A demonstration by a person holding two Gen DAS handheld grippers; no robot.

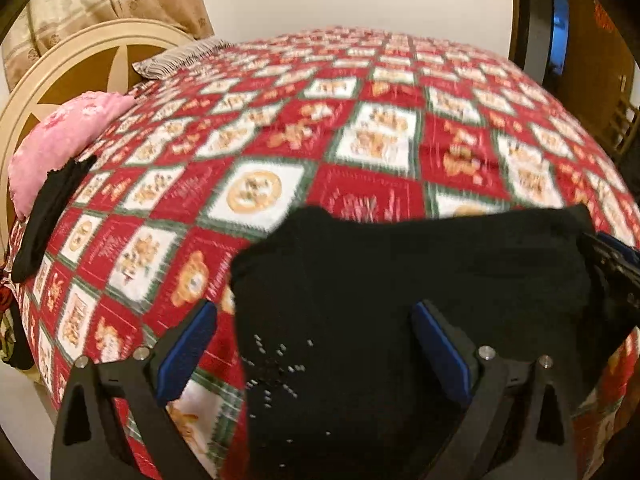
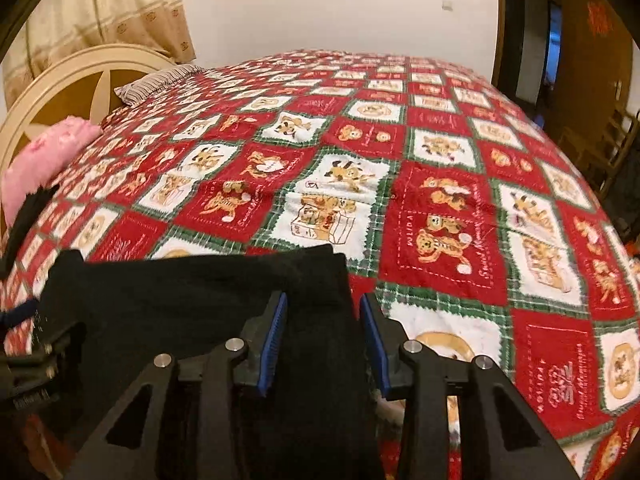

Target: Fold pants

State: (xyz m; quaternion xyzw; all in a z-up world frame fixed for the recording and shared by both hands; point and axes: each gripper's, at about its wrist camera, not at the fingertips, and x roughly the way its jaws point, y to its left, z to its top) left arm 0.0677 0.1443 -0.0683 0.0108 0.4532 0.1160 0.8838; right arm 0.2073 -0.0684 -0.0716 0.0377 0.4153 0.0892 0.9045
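Black fabric fills the bottom of both views: the pants [image 1: 400,300] are lying in a folded stack on the near edge of the bed, on top of the red, white and green teddy-bear bedspread [image 2: 440,208].

The left claw [image 1: 314,344] is spread wide, blue pads well apart, with the left part of the pants between them. The left pad sits over the bedspread just off the fabric's edge, so it isn't squeezing anything. There's a scatter of tiny shiny studs [image 1: 276,364] on the cloth right between its fingers.

The right claw [image 2: 323,340] is much narrower and has the right-hand edge of the pants between its blue pads. The left pad looks to be right against the fabric, the right one is just beside it, and honestly I can't tell if it's actually pinching. From the left wrist view you can see that claw [image 1: 612,264] at the far right edge of the pants.

Further back on the left, another dark garment [image 1: 52,216] lies along the bed's edge, touching a pink pillow [image 1: 64,140]. Beyond that is a striped pillow [image 2: 156,80] up against the cream round headboard [image 2: 60,92], then beige curtains [image 1: 100,4] and a plain white wall [image 2: 340,8]. A dark doorway [image 2: 556,44] is off to the right.
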